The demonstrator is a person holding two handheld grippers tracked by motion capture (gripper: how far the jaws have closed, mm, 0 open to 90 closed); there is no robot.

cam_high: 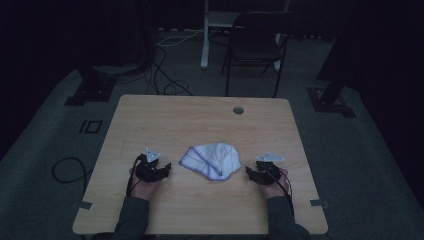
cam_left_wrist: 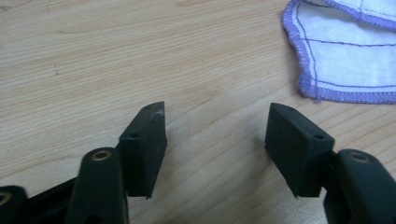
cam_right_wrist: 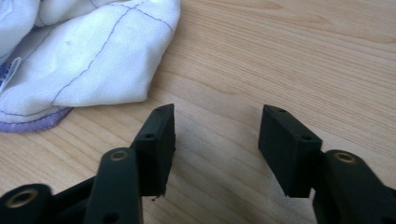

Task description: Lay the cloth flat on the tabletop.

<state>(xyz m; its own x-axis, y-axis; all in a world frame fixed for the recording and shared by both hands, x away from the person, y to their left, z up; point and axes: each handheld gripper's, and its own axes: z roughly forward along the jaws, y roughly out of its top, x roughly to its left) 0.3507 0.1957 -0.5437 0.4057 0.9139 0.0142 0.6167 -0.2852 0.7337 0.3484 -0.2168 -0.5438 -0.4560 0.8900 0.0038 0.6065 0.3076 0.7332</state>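
Setting: a light wooden table (cam_high: 200, 210) is seen from above in a dim room, with a person's forearms entering from the near edge.
Cloth: a white cloth with purple stitched edging (cam_high: 211, 160) is laid crumpled near the middle of the table, between the two grippers and apart from both.
Left gripper: the left gripper (cam_high: 166, 168) is held low over the table just left of the cloth, its jaws pointed toward it; the jaws are spread wide, with only bare wood seen between them.
Left gripper view: a purple-hemmed corner of the cloth is shown at the far right, well clear of the fingertips (cam_left_wrist: 149, 116).
Right gripper: the right gripper (cam_high: 248, 172) is held just right of the cloth, turned toward it; its jaws are likewise spread wide and nothing is gripped.
Right gripper view: the bunched cloth is seen at the far left, close to the left fingertip (cam_right_wrist: 161, 116) but not touched by it.
Background: a dark folding chair (cam_high: 255, 45) and loose cables (cam_high: 165, 75) are seen on the grey floor beyond the far edge.
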